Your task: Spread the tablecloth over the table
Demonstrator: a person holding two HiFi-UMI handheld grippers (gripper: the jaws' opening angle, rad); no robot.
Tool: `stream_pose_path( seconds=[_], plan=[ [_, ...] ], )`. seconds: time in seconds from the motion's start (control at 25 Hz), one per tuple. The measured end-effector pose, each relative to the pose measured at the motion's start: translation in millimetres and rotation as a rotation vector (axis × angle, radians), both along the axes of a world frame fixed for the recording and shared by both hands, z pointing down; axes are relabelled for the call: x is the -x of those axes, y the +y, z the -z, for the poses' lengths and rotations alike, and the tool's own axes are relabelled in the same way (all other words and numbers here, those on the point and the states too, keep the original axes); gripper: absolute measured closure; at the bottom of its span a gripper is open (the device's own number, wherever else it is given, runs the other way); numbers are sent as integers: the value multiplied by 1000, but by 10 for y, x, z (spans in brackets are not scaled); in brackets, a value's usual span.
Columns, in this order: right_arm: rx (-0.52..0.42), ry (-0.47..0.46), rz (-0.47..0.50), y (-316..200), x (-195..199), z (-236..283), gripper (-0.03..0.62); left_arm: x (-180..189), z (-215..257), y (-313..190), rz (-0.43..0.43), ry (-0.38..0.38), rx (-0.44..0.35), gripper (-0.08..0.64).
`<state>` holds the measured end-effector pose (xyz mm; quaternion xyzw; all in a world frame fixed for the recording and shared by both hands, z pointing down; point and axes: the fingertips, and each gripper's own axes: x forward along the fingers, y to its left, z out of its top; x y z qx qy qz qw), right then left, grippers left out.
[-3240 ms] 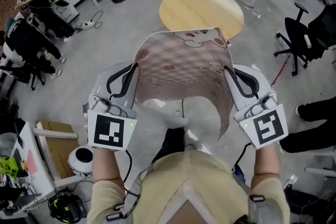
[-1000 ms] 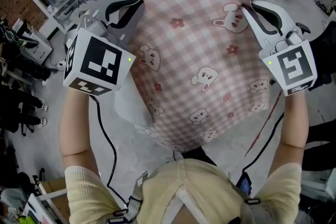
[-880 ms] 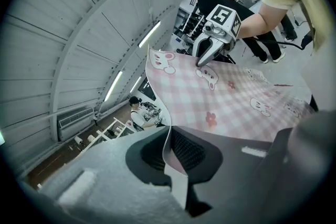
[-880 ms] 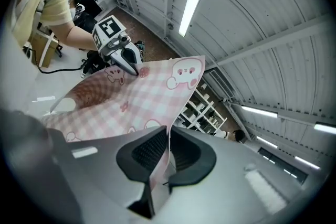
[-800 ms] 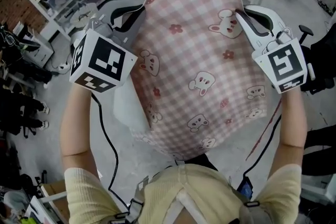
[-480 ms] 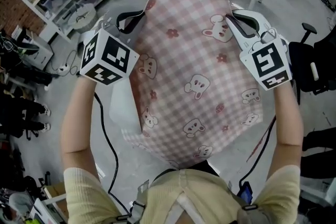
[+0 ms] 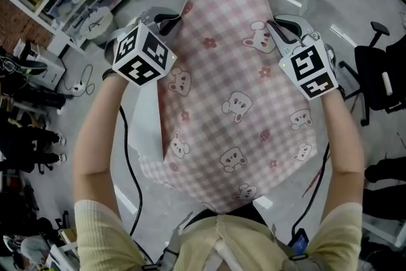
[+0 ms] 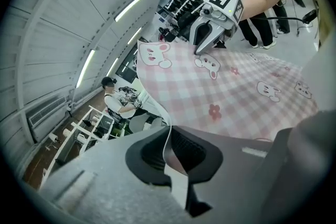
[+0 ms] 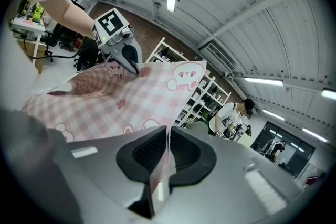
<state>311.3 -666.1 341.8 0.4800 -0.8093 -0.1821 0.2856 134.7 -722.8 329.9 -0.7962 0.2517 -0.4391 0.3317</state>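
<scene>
Tablecloth point(image 7: 235, 105): a pink checked sheet printed with rabbits and flowers, held up in the air in front of the person. The far edge is raised, the near edge droops toward the body, and it rests on nothing.
Table: not seen in any view. It probably lies under the cloth, so the alignment cannot be told.
Hold: each gripper has one side edge, and the two are well apart. This stretches the sheet across its width, so it can come down open rather than bunched.
Left gripper point(image 8: 168, 162): jaws closed tight on the left edge, with a thin strip pinched between the pads.
Right gripper point(image 9: 167, 157): jaws clamped on the right edge likewise.
Stage: judged mid-spread, cloth not yet laid.
Risk: the left side hangs folded, showing its pale underside point(image 7: 147, 117), and could land creased.
</scene>
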Motion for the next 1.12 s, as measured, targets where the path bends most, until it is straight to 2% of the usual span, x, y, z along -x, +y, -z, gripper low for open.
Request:
stream_pose_path(
  seconds=[0.56,0.76,0.92,1.12],
  plan=[
    [123,-10,-168,-433,-132,-809,566,-177,-885,-620,41,-59,96,545],
    [139,14,-188,-400,-149,-1141,569,-249,-1310,-683,39,-116,111,541],
    [161,22,-214,-546,-165,-1344,571,-291,-1565,-860,19,-178,113,536],
    [185,30,-251,-663,-221,-1622,569,-348,-1860,-996,2,-219,102,529]
  ],
)
